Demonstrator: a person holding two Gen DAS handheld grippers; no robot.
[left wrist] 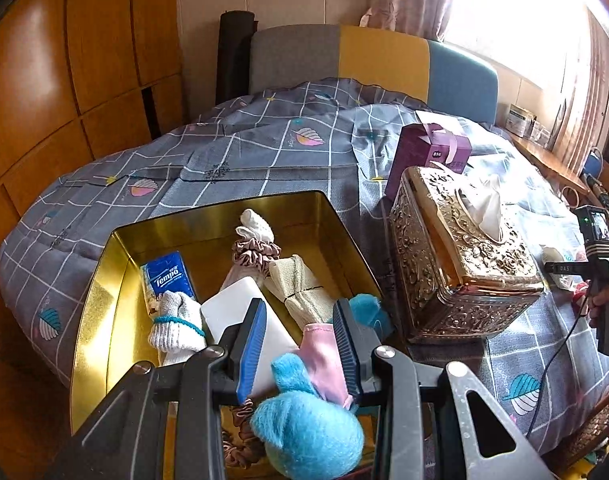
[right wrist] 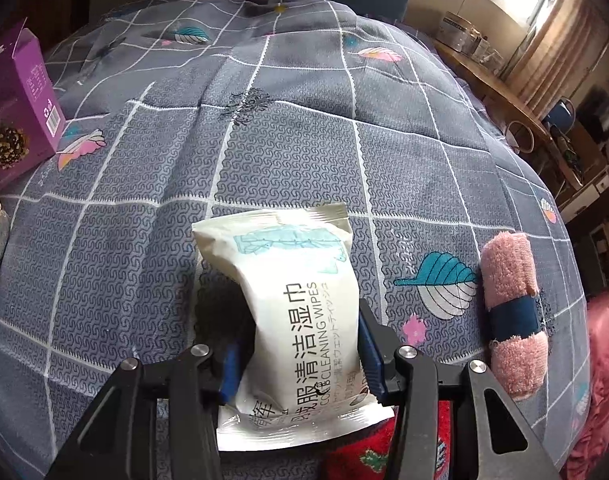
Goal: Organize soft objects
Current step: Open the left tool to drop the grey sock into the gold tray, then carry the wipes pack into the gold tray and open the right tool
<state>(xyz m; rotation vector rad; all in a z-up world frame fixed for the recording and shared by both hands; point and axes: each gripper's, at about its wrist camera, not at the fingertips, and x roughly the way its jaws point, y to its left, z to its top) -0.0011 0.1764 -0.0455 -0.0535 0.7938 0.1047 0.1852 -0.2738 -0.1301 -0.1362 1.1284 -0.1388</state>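
In the left wrist view a gold tin box sits on the bed with a Tempo tissue pack, white socks, a scrunchie, a beige cloth roll and a white pack inside. My left gripper is open above the tin, over a fluffy blue toy and a pink cloth. In the right wrist view my right gripper is shut on a white pack of cleaning wipes, above the bedspread. A rolled pink towel lies to its right.
An ornate gold tissue box and a purple carton stand right of the tin; the carton also shows in the right wrist view. A red patterned cloth lies under the right gripper. A wooden wardrobe stands left of the bed.
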